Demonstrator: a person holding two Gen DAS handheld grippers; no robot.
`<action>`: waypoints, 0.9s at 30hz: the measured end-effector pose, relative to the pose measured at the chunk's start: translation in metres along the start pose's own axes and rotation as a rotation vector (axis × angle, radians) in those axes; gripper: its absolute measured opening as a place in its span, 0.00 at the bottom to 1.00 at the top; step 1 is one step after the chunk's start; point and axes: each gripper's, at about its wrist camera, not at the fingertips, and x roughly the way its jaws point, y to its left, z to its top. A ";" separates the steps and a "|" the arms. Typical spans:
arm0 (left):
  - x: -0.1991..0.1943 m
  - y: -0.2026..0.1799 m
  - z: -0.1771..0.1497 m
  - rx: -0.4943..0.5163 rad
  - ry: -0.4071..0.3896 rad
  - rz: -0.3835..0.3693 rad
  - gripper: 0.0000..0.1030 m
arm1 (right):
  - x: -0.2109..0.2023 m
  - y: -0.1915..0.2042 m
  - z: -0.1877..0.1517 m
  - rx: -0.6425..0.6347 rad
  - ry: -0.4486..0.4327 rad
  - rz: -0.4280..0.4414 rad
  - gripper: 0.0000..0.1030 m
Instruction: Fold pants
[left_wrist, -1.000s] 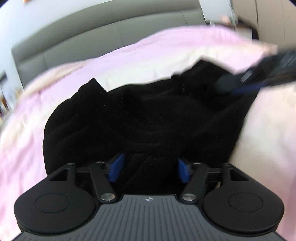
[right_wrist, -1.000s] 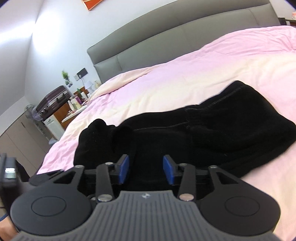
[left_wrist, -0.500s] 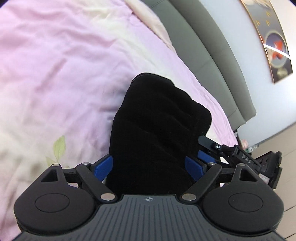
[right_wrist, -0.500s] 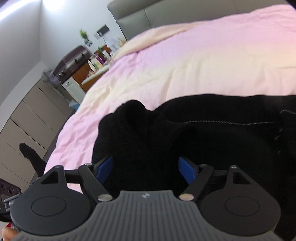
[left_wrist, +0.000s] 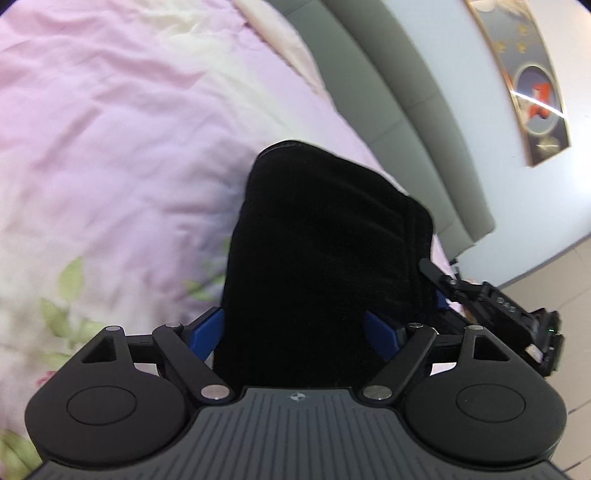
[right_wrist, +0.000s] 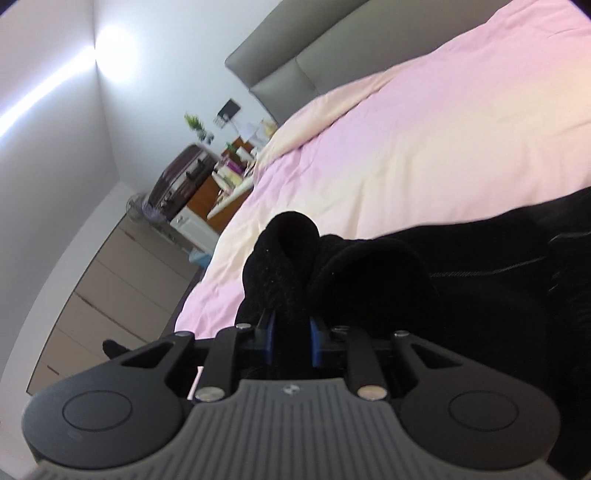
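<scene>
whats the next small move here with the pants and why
Probably shut the left gripper on the black pants. Its jaws stand wide on either side of the cloth, while the right gripper is already pinched on a bunched fold, so both need a hold before lifting off the pink bedspread.

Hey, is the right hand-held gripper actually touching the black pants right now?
Touching. The right wrist view shows the right hand-held gripper with both blue pads pressed against a bunched fold of the black pants.
</scene>
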 end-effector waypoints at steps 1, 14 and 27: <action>0.002 -0.004 -0.001 0.010 0.002 -0.012 0.92 | -0.007 -0.007 0.004 0.017 -0.008 0.000 0.14; 0.046 0.001 -0.026 0.069 0.098 0.187 0.82 | -0.019 -0.031 -0.047 -0.061 -0.056 -0.312 0.33; 0.038 -0.001 -0.034 0.058 0.085 0.190 0.85 | -0.056 0.009 -0.093 -0.382 -0.157 -0.380 0.42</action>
